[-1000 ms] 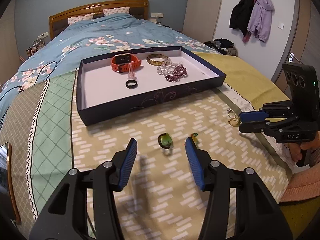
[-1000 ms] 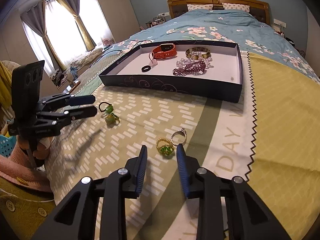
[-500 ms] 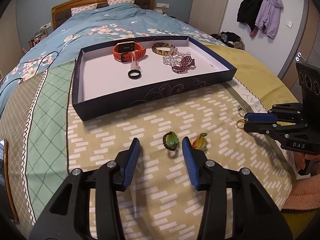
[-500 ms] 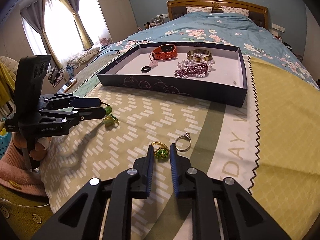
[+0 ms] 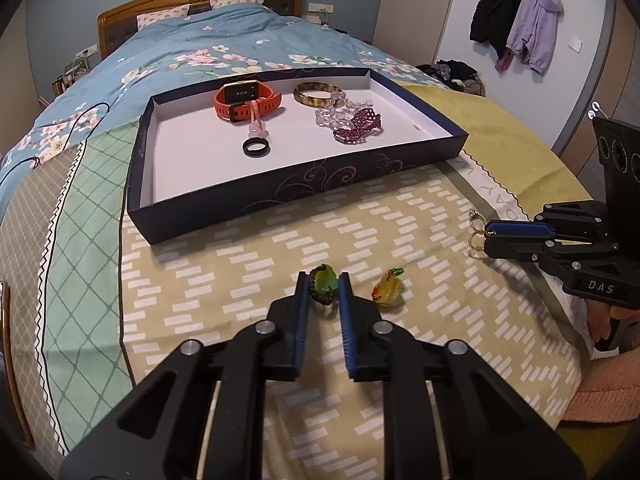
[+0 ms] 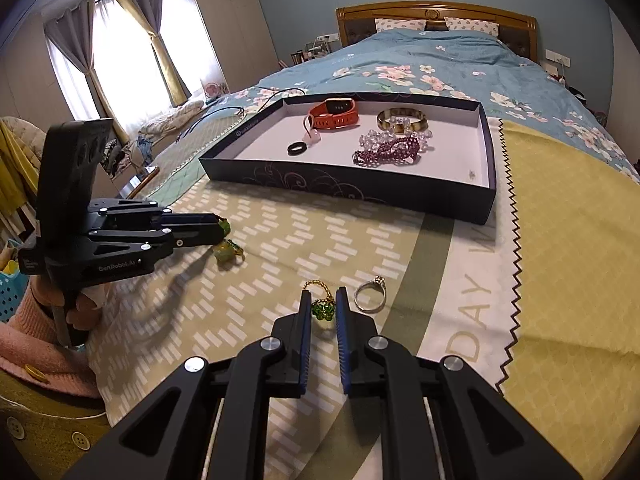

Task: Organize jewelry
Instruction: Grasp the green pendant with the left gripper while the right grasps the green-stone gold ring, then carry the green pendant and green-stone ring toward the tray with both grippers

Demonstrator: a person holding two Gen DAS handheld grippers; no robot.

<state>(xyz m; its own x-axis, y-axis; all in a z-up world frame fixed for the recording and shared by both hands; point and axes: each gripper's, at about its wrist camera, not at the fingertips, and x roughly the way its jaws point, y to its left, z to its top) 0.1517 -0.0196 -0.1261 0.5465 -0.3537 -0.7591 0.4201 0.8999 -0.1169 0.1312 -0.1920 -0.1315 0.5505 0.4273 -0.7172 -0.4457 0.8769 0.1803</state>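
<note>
On the bed, in front of the dark blue tray, the left gripper has just been closing its jaws, which now pinch a green-stoned ring lying on the patterned cloth; a yellow-orange ring sits just beside it, untouched. The right gripper has its jaws clamped on a gold ring with green beads, with a silver ring just beside it on the cloth. Inside the tray lie an orange watch, a black ring, an amber bangle, and clear and purple bead bracelets.
</note>
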